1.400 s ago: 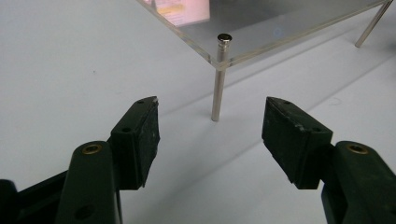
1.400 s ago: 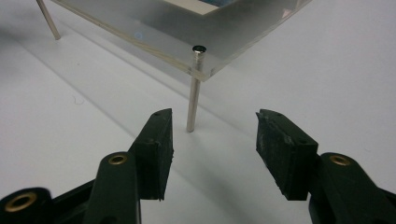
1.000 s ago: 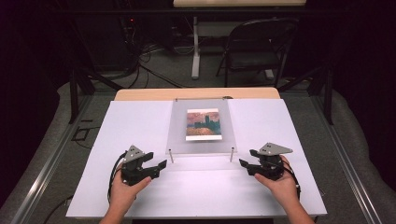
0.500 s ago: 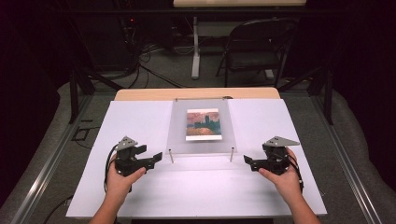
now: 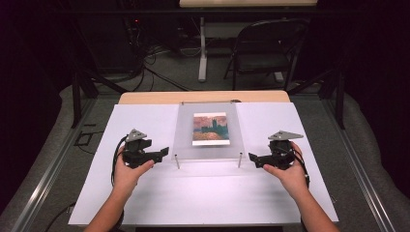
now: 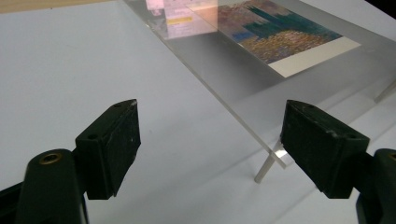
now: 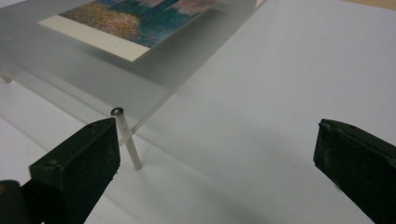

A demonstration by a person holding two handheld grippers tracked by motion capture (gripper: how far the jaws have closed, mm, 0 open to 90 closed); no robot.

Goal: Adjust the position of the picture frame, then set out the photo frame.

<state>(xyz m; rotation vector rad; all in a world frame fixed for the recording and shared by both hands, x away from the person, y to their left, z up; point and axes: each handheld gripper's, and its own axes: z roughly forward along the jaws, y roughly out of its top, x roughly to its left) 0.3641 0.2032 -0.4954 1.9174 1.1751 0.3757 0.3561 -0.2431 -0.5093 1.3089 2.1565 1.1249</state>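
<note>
From above, I see a clear panel (image 5: 208, 133) standing on thin metal legs in the middle of the white table (image 5: 203, 193), with a colourful picture (image 5: 210, 128) under it; the left gripper (image 5: 162, 152) and the right gripper (image 5: 252, 157) are held near its two front corners, apart from it. In the left gripper view, the jaws are spread wide and empty, and the panel's edge and one leg (image 6: 265, 168) lie between them farther off. In the right gripper view, the jaws are also spread with nothing between, and another leg (image 7: 128, 140) stands just beside the left jaw.
</note>
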